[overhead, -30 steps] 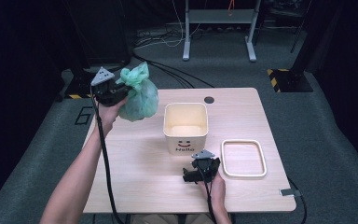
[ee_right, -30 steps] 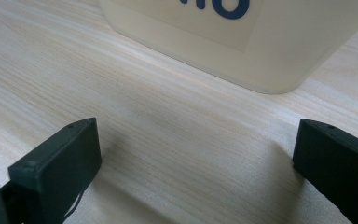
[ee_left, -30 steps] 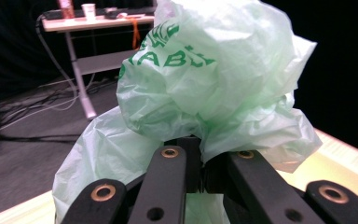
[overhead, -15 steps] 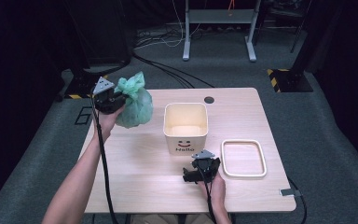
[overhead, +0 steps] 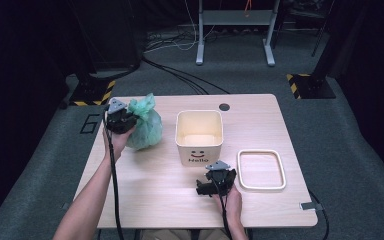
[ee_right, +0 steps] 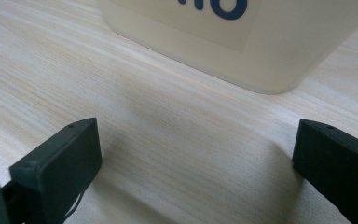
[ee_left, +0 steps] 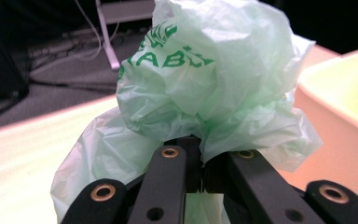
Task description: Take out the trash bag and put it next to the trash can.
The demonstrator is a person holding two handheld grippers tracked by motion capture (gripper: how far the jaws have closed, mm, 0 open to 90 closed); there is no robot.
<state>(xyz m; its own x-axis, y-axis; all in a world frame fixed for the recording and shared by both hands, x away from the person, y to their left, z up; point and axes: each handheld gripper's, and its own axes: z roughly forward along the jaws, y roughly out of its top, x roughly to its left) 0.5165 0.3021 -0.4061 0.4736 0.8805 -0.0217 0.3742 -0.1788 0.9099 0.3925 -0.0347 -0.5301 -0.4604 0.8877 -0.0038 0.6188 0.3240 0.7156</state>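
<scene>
A knotted pale green plastic bag point(overhead: 145, 127) with green print rests on the left part of the wooden table point(overhead: 145, 190), left of the cream bin point(overhead: 199, 135). My left gripper point(overhead: 125, 121) is shut on the bag's point(ee_left: 200, 88) bunched top, and its jaws pinch the plastic close together. The cream bin has a smiley and "Hello" on its front; its wall point(ee_left: 340, 107) is to the right in the left gripper view. My right gripper point(overhead: 215, 182) lies low on the table in front of the bin point(ee_right: 242, 42), open, with bare wood between its jaws point(ee_right: 191, 154).
A white rectangular lid or frame point(overhead: 261, 169) lies flat on the table right of the bin. A dark round cable hole point(overhead: 224, 106) sits near the far edge. Beyond the table are a grey floor, black cables and a metal stand point(overhead: 232, 30).
My left gripper has come down and toward the right with the green bag, from held up above the table's left corner to resting on the table. The right gripper has not moved.
</scene>
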